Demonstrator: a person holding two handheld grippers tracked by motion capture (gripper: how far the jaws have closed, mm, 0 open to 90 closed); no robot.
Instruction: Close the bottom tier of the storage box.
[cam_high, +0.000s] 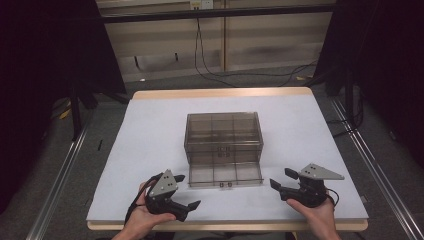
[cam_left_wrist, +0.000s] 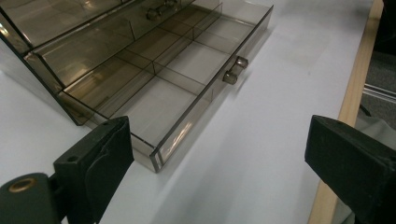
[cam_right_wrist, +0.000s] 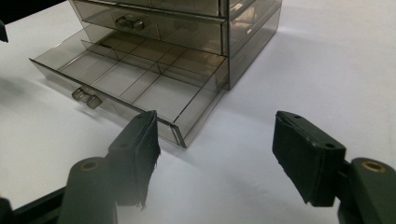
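Bottom drawer (cam_high: 226, 175) pulled out toward near edge, long axis left-right, knobs (cam_high: 225, 185) midway between left gripper (cam_high: 186, 191) and right gripper (cam_high: 281, 178) (both jaws apart, empty)

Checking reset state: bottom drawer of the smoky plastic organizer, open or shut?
Open. The bottom drawer juts from the organizer toward the person, its empty compartments exposed; the drawer above sits flush.
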